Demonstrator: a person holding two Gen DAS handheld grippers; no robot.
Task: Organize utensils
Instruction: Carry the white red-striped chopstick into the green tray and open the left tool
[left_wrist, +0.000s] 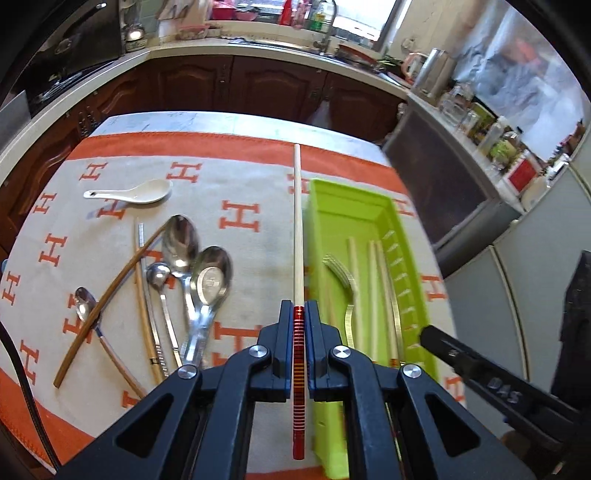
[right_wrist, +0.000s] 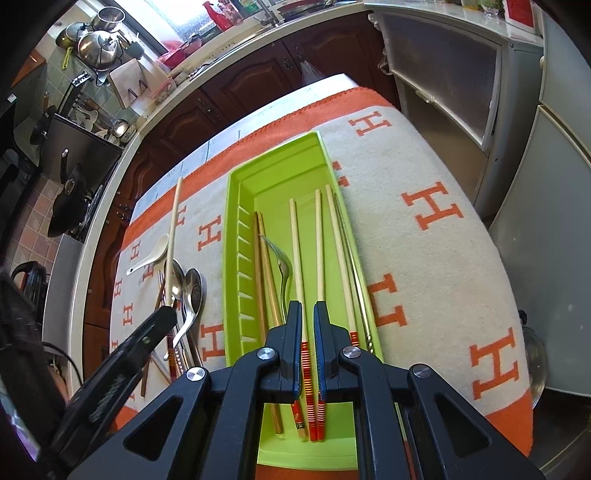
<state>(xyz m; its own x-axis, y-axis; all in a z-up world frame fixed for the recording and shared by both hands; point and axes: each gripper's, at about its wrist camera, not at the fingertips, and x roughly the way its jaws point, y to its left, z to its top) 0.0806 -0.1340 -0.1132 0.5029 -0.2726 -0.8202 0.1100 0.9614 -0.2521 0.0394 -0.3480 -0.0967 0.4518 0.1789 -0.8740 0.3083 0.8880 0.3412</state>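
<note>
My left gripper (left_wrist: 298, 308) is shut on the red-banded handle of a pale chopstick (left_wrist: 296, 221), held above the cloth just left of the green tray (left_wrist: 351, 210). Seen from the right wrist, that chopstick (right_wrist: 173, 240) sticks out of the left gripper (right_wrist: 166, 314). The tray (right_wrist: 288, 158) holds several chopsticks (right_wrist: 319, 240) and a fork (right_wrist: 284, 266). My right gripper (right_wrist: 307, 310) hovers over the tray's near end, shut with nothing in it; its tip (left_wrist: 428, 334) shows by the tray's right wall.
On the orange-and-cream cloth (left_wrist: 240, 177) left of the tray lie a white ceramic spoon (left_wrist: 136, 192), several metal spoons (left_wrist: 179, 240) and loose brown chopsticks (left_wrist: 107, 295). Kitchen counters and dark cabinets (left_wrist: 258, 85) surround the table.
</note>
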